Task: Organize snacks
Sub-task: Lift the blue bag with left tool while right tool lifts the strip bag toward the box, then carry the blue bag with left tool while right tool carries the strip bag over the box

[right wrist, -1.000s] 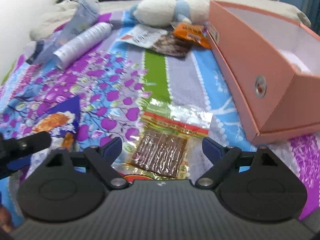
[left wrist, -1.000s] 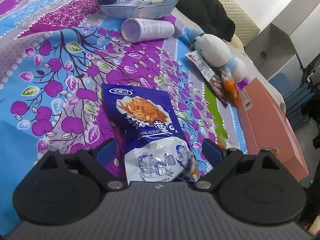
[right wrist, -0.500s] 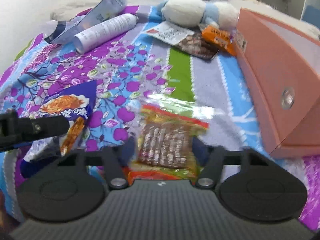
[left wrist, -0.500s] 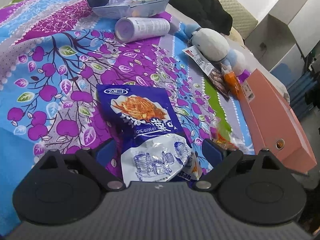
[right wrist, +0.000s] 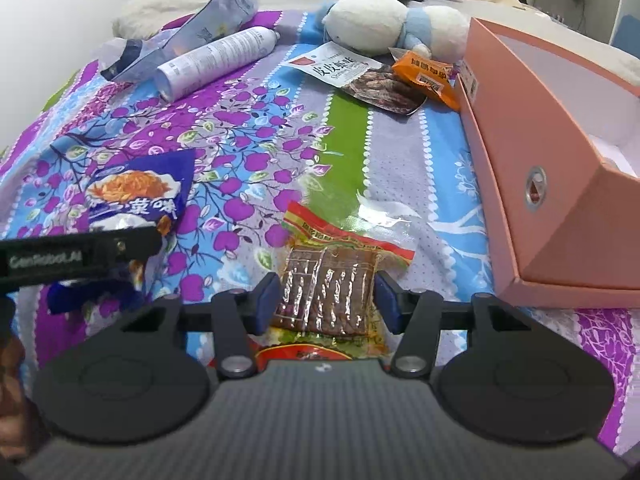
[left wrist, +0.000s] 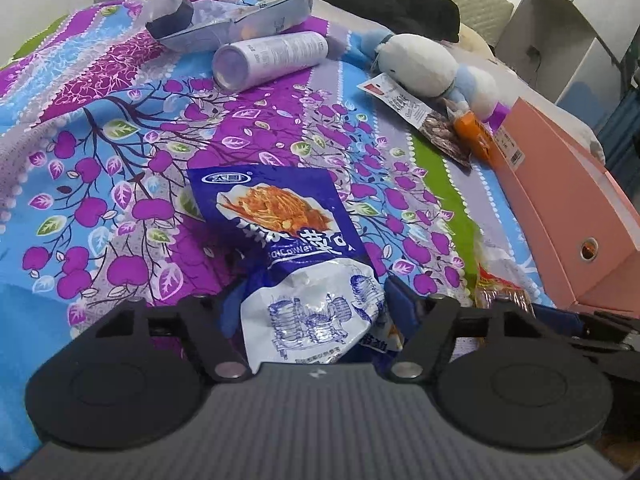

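Currently listed, lower centre of each view:

Item 1. Blue snack bag [left wrist: 288, 240], soft crinkly foil, probably light and slippery. Lies on the patterned bedspread [left wrist: 120, 140]; its white lower end sits pinched between the fingers of the left gripper [left wrist: 308, 304]. Best held at that flat sealed end.

Item 2. Clear-wrapped brown snack pack [right wrist: 326, 280], flat, fairly stiff contents, slick film. Right gripper [right wrist: 326, 300] fingers are closed against both its sides.

Item 3. Pink box [right wrist: 560, 168], open, at right edge; likely destination.

Item 4. Orange packet [right wrist: 426, 78] and printed pouch [right wrist: 360, 76], upper centre, untouched.
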Demonstrator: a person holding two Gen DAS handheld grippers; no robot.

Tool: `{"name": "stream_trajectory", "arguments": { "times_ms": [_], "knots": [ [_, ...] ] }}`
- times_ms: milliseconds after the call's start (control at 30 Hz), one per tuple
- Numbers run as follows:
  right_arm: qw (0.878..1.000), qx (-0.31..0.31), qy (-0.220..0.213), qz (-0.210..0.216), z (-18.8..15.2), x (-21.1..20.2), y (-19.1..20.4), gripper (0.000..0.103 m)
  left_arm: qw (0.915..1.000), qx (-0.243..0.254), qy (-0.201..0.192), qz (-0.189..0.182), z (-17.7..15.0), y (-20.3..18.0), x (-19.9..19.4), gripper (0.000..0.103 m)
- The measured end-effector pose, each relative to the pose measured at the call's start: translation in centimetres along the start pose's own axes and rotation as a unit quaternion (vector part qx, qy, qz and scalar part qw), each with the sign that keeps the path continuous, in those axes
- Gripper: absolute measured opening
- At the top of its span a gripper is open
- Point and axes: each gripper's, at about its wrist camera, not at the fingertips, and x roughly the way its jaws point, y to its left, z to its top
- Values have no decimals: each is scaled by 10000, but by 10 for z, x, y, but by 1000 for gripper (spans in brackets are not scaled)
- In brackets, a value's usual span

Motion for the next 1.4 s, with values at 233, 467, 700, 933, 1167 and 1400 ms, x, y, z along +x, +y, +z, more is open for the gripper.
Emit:
{"name": "stream_trajectory", "arguments": {
  "times_ms": [233, 467, 700, 933, 1167, 1400],
  "knots": [
    [9999, -59, -91, 98, 1, -19, -4, 54, 9999, -97, -101, -83, 0, -9, -19, 71],
    [9995, -66, -258, 143, 4, -43, -10, 54, 9990, -152, -304, -302, 6, -21, -47, 72],
    [9990, -106, -415, 161, 11, -67, -16, 54, 9981, -115, -478, -368, 16, -37, -74, 72],
    [9979, -112, -612, 183, 22, -91, -20, 54, 9970, -88, -606, -466, 27, -51, -96, 72],
    [9961, -40, -858, 212, 37, -114, -27, 54, 9960, -75, -640, -625, 44, -67, -116, 72],
    [9943, 111, -1043, 211, 55, -134, -38, 54, 9937, 24, -788, -798, 63, -90, -138, 72]
  ]
}}
